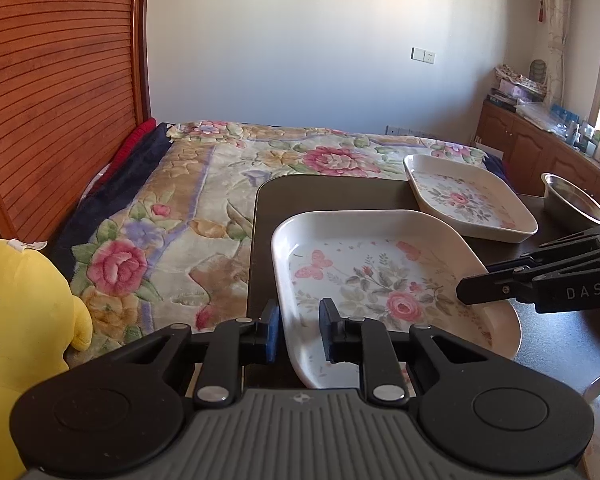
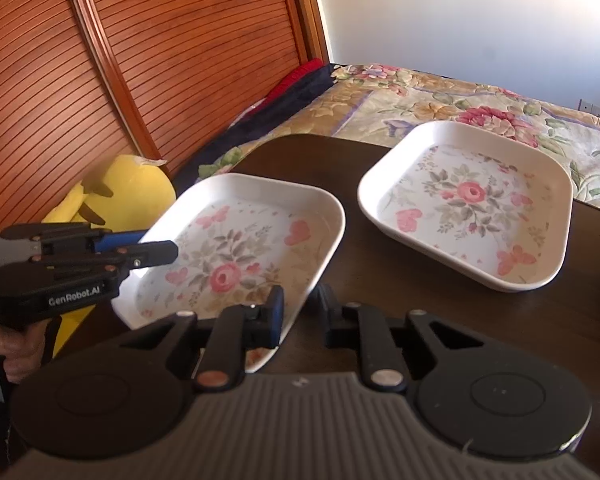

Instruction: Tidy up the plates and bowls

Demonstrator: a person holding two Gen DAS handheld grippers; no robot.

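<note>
Two white square plates with a rose print are over a dark table (image 1: 332, 192). The near plate (image 1: 380, 280) (image 2: 236, 252) is tilted, its left side raised. My left gripper (image 1: 300, 328) straddles its left rim, one finger outside and one inside. My right gripper (image 2: 300, 312) straddles its right rim the same way; it also shows in the left wrist view (image 1: 472, 284). The left gripper also shows in the right wrist view (image 2: 156, 248). Both sets of jaws are narrow on the rim. The far plate (image 1: 468, 200) (image 2: 468, 208) lies flat. A steel bowl (image 1: 576, 200) stands at the far right.
A bed with a floral blanket (image 1: 228, 200) lies beyond and left of the table. A yellow plush toy (image 1: 24, 320) sits at the left by a slatted wooden headboard (image 1: 60, 100). A wooden cabinet with clutter (image 1: 540, 144) stands at the right wall.
</note>
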